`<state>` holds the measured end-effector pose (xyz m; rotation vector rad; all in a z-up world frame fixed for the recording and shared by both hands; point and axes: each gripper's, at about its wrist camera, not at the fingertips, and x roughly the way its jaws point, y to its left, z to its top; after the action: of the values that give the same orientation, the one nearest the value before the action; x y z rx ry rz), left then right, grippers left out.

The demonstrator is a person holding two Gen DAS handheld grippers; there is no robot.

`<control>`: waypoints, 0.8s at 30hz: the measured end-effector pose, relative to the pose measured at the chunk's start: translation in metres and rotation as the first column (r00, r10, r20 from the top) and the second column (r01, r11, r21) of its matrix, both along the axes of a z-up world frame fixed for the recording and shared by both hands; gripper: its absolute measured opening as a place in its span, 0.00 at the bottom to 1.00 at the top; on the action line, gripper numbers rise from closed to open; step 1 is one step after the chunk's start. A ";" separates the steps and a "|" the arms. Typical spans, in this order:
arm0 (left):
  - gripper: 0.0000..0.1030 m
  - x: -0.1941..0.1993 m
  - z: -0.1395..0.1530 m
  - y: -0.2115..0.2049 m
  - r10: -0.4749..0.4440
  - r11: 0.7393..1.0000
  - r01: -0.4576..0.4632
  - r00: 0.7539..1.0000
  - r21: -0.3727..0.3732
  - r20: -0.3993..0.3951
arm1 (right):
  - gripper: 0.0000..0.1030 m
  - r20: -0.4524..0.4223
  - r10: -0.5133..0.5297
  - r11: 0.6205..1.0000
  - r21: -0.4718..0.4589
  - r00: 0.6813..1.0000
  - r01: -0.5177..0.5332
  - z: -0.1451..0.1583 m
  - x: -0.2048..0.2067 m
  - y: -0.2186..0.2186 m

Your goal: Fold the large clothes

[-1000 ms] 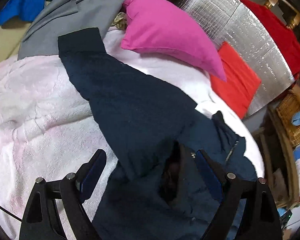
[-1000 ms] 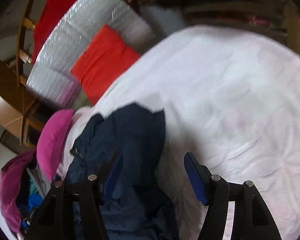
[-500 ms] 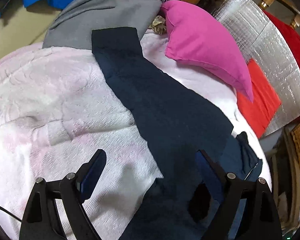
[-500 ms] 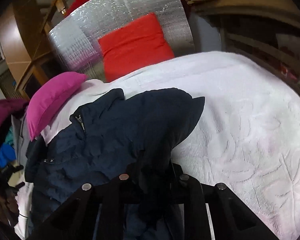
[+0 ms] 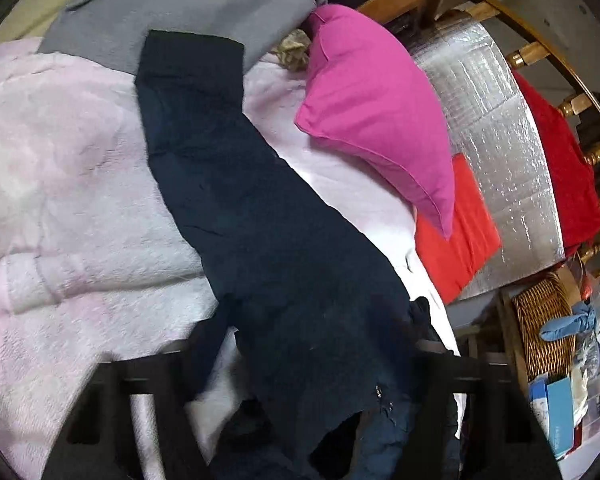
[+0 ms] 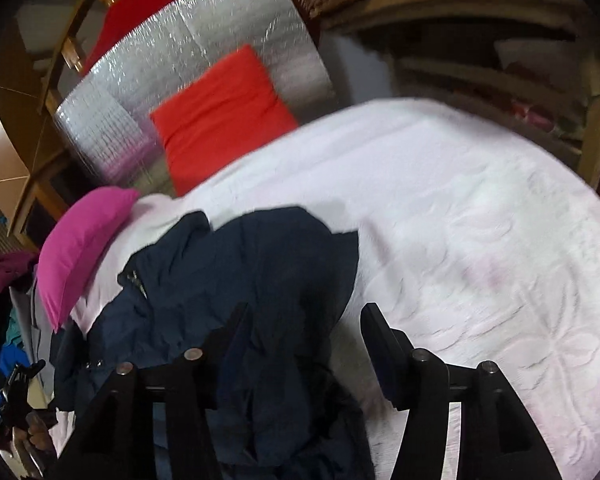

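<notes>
Folding's barely started, tbh. The dark navy zip-up jacket (image 5: pixel 284 264) is spread on the pale pink textured bedspread (image 5: pixel 60 200), one sleeve stretched out ahead of the left gripper (image 5: pixel 300 364), whose jaws have just been closing around fabric; an actual pinch can't be confirmed. The right gripper (image 6: pixel 304 340) has just been opened, jaws apart, crumpled jacket body by its left jaw. Sleeves and body are all left to be folded.

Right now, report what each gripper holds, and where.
Right gripper: nothing; jaws have just been opening, navy jacket loose between them. Left gripper: jaws have just been closing around its sleeve base; grip cannot be told.
</notes>
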<state>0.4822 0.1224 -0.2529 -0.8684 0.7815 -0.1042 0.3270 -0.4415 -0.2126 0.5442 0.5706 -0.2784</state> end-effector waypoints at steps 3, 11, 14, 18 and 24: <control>0.22 0.003 0.002 -0.011 -0.004 0.998 0.004 1.000 0.068 0.007 | 0.58 0.027 0.000 1.000 0.009 1.000 0.000 0.002 -0.006 -0.002; 0.09 -0.015 0.045 -0.078 -0.066 0.934 0.022 0.992 0.356 0.111 | 0.58 0.031 0.008 1.000 0.004 0.999 -0.008 0.006 -0.003 0.001; 0.08 -0.030 0.058 -0.123 -0.135 0.860 0.047 0.981 0.508 0.137 | 0.58 0.045 0.011 1.000 0.008 0.999 -0.011 0.008 -0.007 0.002; 0.07 -0.059 0.064 -0.179 -0.243 0.759 0.083 0.956 0.646 0.162 | 0.58 0.055 0.019 1.000 0.015 0.998 -0.020 0.011 -0.007 0.006; 0.07 -0.086 0.038 -0.231 -0.339 0.662 0.171 0.936 0.729 0.088 | 0.58 0.057 0.095 0.995 0.024 0.994 -0.096 0.012 -0.003 0.022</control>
<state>0.3963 -0.1090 -0.2152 0.0162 0.6515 -0.1309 0.3236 -0.4195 -0.2009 0.5470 0.5454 -0.1650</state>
